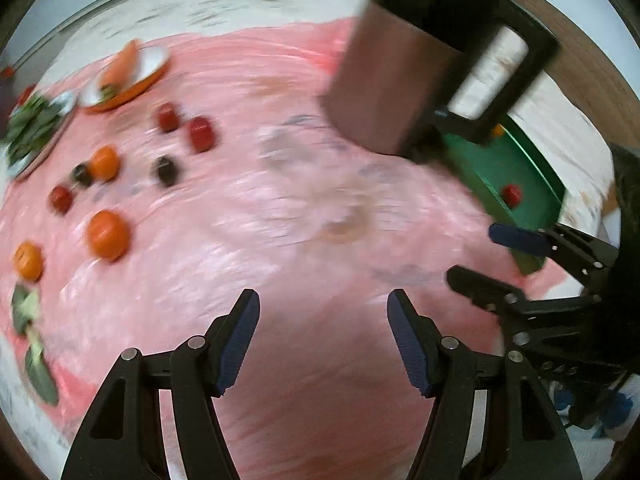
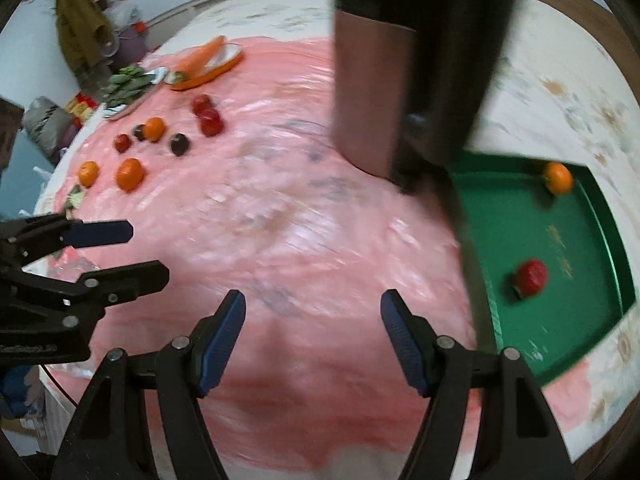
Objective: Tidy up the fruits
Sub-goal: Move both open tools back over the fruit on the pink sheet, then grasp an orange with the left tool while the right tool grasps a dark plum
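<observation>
Left gripper (image 1: 323,334) and right gripper (image 2: 313,334): jaws parted, nothing held, both over bare pink cloth (image 2: 280,220). Loose fruits (image 2: 130,174) lie far left; green tray (image 2: 500,216) holds an orange (image 2: 559,177) and a red fruit (image 2: 531,277). Step judged as transit between pickups; a reach to the loose fruits is called for next.

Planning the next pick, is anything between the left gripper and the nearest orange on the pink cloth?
Nothing visible. The left gripper is open and empty, and only bare pink cloth lies between it and the orange.
</observation>
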`<state>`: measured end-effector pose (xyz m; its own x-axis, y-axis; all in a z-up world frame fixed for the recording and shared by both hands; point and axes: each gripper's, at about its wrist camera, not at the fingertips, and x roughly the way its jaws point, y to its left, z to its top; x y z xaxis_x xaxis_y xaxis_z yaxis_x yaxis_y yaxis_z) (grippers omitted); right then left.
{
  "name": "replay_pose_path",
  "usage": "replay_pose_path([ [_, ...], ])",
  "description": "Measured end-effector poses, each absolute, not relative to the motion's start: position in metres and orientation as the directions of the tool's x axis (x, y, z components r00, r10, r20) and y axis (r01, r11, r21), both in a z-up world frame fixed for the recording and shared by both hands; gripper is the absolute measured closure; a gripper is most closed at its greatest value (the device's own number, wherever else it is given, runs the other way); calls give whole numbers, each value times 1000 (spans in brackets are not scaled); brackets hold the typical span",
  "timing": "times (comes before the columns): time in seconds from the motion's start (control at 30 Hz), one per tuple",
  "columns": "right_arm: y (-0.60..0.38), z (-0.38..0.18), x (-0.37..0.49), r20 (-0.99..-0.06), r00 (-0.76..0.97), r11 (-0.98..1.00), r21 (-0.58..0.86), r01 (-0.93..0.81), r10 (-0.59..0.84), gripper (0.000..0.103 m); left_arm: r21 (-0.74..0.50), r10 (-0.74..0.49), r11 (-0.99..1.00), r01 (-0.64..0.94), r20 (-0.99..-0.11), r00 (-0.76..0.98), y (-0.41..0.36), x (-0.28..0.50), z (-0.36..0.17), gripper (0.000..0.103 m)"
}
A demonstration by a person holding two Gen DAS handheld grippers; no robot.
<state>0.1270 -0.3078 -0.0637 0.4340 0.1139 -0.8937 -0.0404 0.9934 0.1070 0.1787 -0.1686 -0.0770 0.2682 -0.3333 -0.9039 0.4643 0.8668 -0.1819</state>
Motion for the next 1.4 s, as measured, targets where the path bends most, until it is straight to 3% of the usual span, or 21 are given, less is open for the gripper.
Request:
replay_pose_path([
  [0.2, -263, -60, 161, -861, 465, 978, 162, -131, 205, 3, -163, -262, 943, 289, -901, 347, -98, 200, -82, 43],
  [0.27, -242, -61, 179, -848, 473, 969, 174, -175, 238, 15, -155, -236, 960, 232, -897, 374, -75, 211, -82, 43],
  [0.33, -225, -63, 196, -839, 475, 960, 182, -213, 265, 20, -146, -216, 969, 200, -894, 392, -62, 219, -84, 43],
  [0.37, -219, -64, 203, -835, 477, 956, 185, -227, 275, 28, -143, -204, 974, 178, -892, 403, -53, 226, -85, 43],
  [0.53, -190, -73, 243, -820, 473, 936, 201, -290, 323, 35, -136, -176, 983, 122, -884, 433, -39, 248, -92, 43],
  [0.7, -172, -87, 275, -822, 448, 919, 211, -333, 351, 39, -154, -177, 984, 89, -885, 431, -33, 265, -103, 43],
  [0.77, -165, -96, 287, -828, 426, 910, 219, -351, 364, 45, -151, -174, 985, 86, -888, 426, -34, 271, -108, 43],
  [1.1, -151, -117, 318, -849, 404, 907, 182, -380, 340, 46, -150, -166, 986, 70, -903, 395, -38, 292, -131, 43],
  [1.23, -148, -124, 323, -861, 383, 903, 177, -392, 334, 59, -136, -155, 988, 77, -910, 385, -41, 295, -137, 43],
  [1.4, -146, -134, 326, -875, 365, 903, 163, -398, 319, 64, -115, -138, 990, 83, -917, 375, -44, 298, -146, 45],
])
